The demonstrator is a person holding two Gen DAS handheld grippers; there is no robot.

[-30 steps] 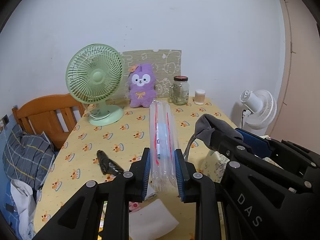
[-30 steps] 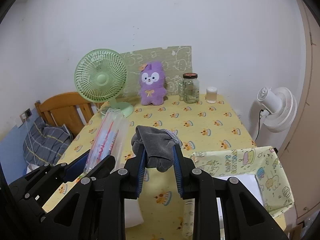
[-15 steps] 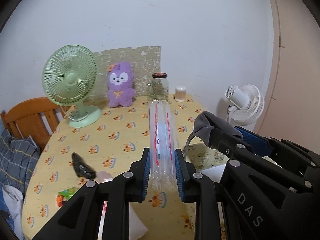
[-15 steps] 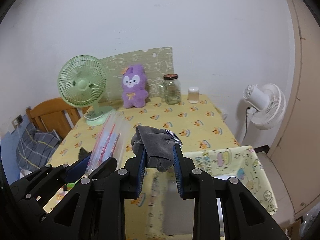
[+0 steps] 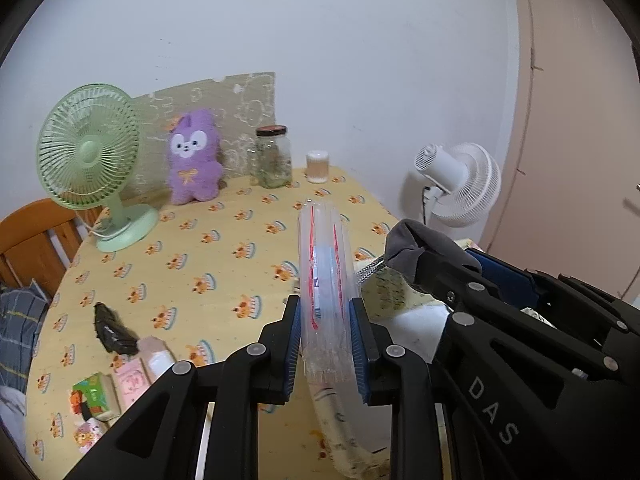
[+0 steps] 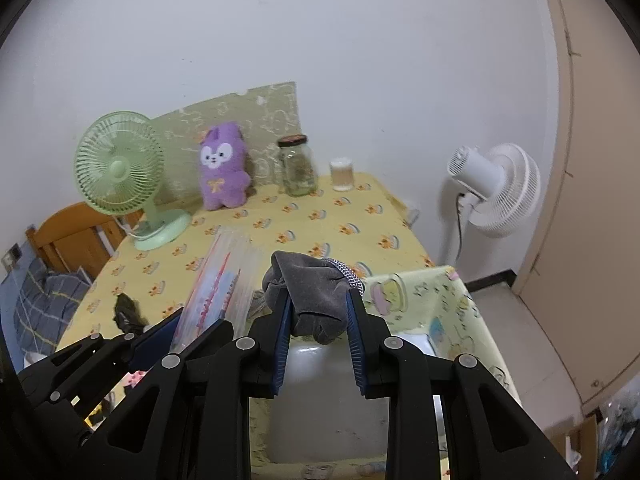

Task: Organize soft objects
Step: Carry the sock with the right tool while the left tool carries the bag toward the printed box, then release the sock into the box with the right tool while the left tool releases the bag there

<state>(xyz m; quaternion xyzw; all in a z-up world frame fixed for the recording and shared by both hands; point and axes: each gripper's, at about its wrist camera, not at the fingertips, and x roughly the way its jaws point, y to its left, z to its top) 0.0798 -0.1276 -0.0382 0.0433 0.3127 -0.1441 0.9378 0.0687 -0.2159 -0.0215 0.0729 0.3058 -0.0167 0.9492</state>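
While both claws are loaded and held up over the desk (image 5: pixel 208 264), the risks come from soft, slippery cargo. On the left, the left claw (image 5: pixel 325 338) is closed narrow on a clear plastic zip bag with red seal lines (image 5: pixel 325 264), which stands up and away from the jaws. Its film is smooth, so I judge it could slide out through the pads or flop sideways if tipped. Nearby, down on the yellow patterned tablecloth, lie a small black crumpled item (image 5: pixel 112 330) and some colourful small packets (image 5: pixel 116 384); a low sweep of the bag's free end could knock them.

Moving right, the right claw (image 6: pixel 318 338) is pinched on a dark grey soft cloth bundle with a black-and-white braided cord (image 6: pixel 316 300). Only a fold of fabric sits between the pads, the rest bulges above and hangs below them, so a loose grip might let it slip, and the cord could snag on a finger when let go.

Below this claw sits a yellow fabric storage bin with cartoon prints and a white lining (image 6: pixel 460 300), at the desk's right edge. Its walls look limp and lean outwards, so pressing on the rim might fold it or push it off the edge. I take the bin to be the likely drop spot, with the cloth above its opening and not yet released.
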